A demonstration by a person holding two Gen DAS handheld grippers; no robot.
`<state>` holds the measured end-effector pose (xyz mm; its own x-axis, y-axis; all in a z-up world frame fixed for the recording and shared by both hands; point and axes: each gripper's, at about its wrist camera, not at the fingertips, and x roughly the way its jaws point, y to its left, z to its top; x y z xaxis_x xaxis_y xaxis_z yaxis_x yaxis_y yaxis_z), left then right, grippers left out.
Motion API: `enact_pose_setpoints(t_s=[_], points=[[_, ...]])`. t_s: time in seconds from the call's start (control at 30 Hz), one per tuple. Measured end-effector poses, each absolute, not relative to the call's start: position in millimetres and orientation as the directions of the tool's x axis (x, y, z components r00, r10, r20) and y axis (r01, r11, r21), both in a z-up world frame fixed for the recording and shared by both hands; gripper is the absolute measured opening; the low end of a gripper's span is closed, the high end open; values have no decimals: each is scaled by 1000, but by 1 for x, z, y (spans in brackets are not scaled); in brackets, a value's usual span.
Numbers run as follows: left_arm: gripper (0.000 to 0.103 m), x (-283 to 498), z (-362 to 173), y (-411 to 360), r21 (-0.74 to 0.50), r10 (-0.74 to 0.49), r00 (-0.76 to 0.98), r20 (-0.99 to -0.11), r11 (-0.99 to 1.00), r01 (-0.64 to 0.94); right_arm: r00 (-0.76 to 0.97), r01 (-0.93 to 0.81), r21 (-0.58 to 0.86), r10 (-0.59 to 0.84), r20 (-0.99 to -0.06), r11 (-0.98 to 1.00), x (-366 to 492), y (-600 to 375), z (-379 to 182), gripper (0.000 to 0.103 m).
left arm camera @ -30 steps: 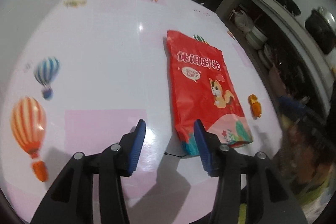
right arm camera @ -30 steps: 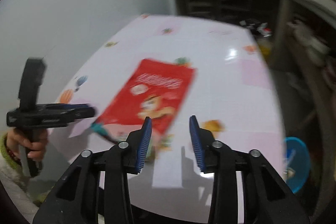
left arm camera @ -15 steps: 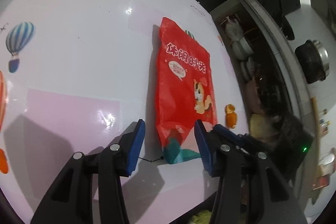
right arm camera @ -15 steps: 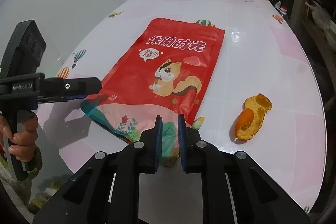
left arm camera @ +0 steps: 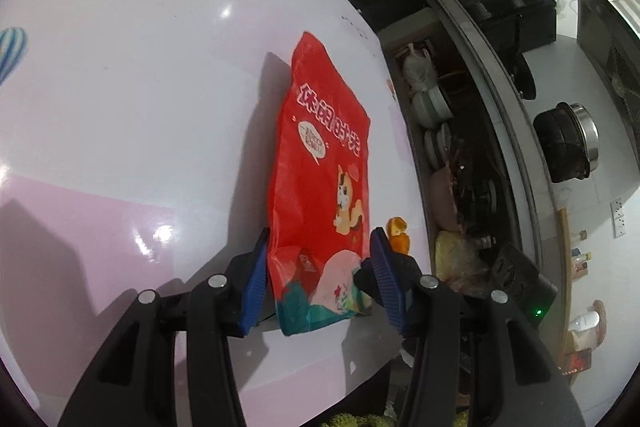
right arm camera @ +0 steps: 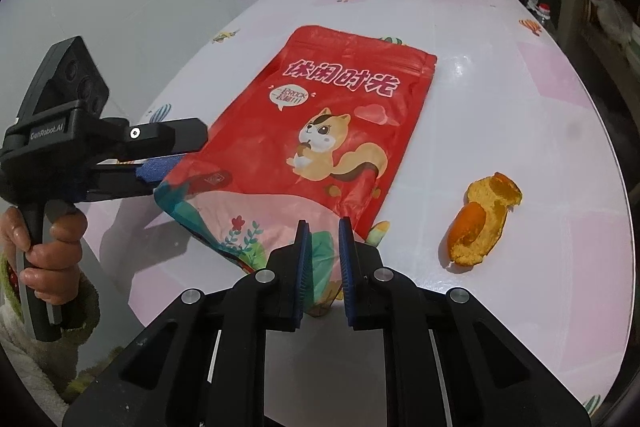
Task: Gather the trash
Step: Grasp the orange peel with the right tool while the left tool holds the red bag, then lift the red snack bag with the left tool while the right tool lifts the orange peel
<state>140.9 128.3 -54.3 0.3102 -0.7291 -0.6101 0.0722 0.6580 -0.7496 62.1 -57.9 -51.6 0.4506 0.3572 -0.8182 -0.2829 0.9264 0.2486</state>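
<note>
Right gripper (right arm camera: 323,259) is sitting at the tabletop's (right arm camera: 520,107) near edge, its jaws having just been closing and now pinching the bottom edge of the red snack pouch (right arm camera: 332,131). Left gripper (left arm camera: 318,277) is standing half apart, straddling the pouch's bottom left corner, which is lifting; pad contact unclear. An orange peel (right arm camera: 480,219) is lying near the right edge.

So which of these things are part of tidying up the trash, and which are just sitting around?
Part of the job:
- red snack bag, lying on the table with both grippers at its bottom end
- orange peel, lying to the right of the bag
- left gripper
- right gripper

Just lying about:
- table with its balloon pattern
- black pot and stacked dishes beyond the table
</note>
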Motion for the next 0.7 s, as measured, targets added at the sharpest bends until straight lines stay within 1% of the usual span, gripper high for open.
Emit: enact_pose_setpoints(t_s=[0.03,0.07,0.2,0.23,0.27,0.3,0.33,0.37,0.5,0.57,0.63,0.7], points=[[46,144,-57,126,-749,-729,302,-614,659,67,450,-284,253,362,-816,925,62,-60,-51,14],[43,146,-59,123,-747,-727,295,-620,662,62,450,-285,257,366,-815,923,62,-60,-51,14],[37,151,-60,113,-757,-747,274,-606,647,91,447,-287,274,381,-809,918,61,-64,-52,14],[33,152,-60,111,-753,-747,271,-607,650,101,447,-287,278,385,-808,917,61,-65,-52,14],[28,152,-59,109,-745,-739,275,-614,659,107,447,-288,281,388,-807,916,61,-66,-52,14],[24,151,-58,107,-715,-713,288,-640,689,116,446,-286,286,391,-805,915,60,-67,-52,14],[17,150,-56,104,-666,-670,308,-676,734,134,444,-284,290,394,-805,914,60,-67,-51,14],[15,149,-55,101,-633,-643,321,-695,759,151,442,-278,295,394,-806,914,60,-68,-52,14],[15,142,-50,91,-531,-572,366,-734,819,216,449,-259,281,373,-812,924,55,-71,-45,15],[14,139,-48,88,-475,-529,396,-751,849,232,467,-258,290,382,-797,922,50,-76,-37,19],[14,137,-47,87,-443,-503,415,-758,864,239,515,-246,277,368,-774,929,43,-86,-24,36],[13,137,-48,87,-423,-486,425,-764,874,239,563,-221,233,319,-763,947,39,-97,-16,45]])
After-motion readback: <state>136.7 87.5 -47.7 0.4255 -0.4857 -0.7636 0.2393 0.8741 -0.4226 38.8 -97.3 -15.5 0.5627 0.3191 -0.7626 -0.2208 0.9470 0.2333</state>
